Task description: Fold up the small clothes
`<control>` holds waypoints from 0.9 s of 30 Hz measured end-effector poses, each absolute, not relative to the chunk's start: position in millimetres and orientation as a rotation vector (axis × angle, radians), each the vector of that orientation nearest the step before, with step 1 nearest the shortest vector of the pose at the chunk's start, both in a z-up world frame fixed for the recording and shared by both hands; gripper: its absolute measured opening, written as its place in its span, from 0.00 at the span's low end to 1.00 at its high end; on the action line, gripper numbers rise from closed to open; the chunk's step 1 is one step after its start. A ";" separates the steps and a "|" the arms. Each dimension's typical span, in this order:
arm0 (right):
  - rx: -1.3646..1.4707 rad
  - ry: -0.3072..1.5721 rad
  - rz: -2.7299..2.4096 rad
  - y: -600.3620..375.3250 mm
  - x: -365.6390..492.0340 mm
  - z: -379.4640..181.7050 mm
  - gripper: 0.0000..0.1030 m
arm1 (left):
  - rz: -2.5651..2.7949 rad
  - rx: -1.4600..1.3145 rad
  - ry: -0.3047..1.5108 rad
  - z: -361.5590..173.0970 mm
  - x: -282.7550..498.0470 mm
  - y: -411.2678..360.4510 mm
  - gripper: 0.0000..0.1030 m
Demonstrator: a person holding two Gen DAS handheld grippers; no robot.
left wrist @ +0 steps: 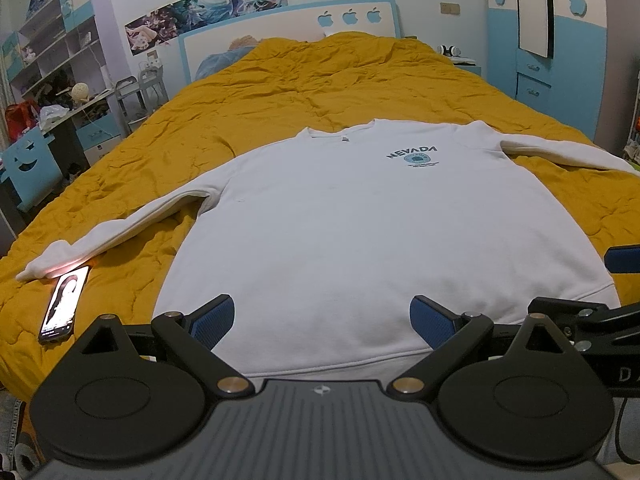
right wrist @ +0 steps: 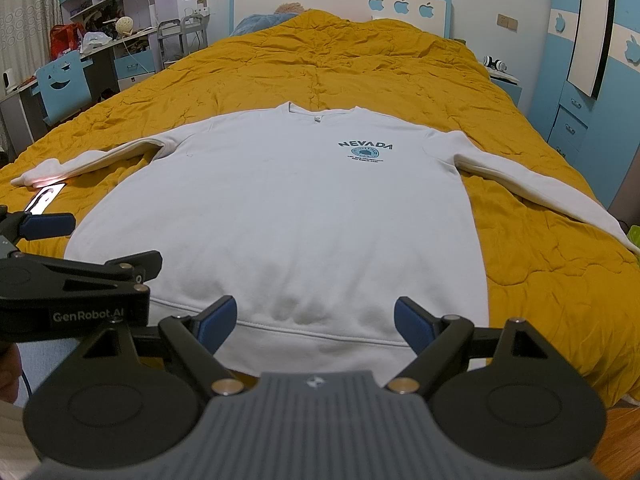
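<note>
"NEVADA" is showing in dark letters on the white sweatshirt [left wrist: 352, 220], lying flat, sleeves out, mid-frame on the yellow quilt [left wrist: 304, 80]. Left gripper [left wrist: 322, 322] and right gripper [right wrist: 316, 320], marked "GenRobot.AI", are hovering spread wide, empty.

I see my right gripper [right wrist: 315, 320] spread wide over the hem of a white sweatshirt [right wrist: 280, 216], laid flat, sleeves out, on the bed's yellow quilt [right wrist: 328, 64]. My left gripper [right wrist: 88, 240] hangs beside its left corner.

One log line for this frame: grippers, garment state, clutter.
left gripper open | right gripper open | sweatshirt flat, unfolded, sleeves out | phone by sleeve cuff
</note>
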State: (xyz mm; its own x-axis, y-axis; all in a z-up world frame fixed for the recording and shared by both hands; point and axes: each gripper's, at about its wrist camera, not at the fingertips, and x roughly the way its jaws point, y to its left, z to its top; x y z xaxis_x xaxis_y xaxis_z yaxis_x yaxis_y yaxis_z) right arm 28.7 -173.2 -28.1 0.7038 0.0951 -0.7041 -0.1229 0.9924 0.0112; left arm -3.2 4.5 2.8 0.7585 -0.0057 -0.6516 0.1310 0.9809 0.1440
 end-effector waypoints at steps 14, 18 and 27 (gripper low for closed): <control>-0.037 0.781 0.121 -173.0 28.9 -28.3 0.79 | -0.071 0.188 0.709 1.8 -1.8 7.6 1.00; -0.036 0.782 0.122 -172.9 29.1 -28.6 0.79 | -0.070 0.188 0.710 1.9 -1.7 7.1 1.00; -0.036 0.782 0.122 -172.6 29.2 -28.8 0.79 | -0.069 0.190 0.711 1.2 -0.9 7.6 1.00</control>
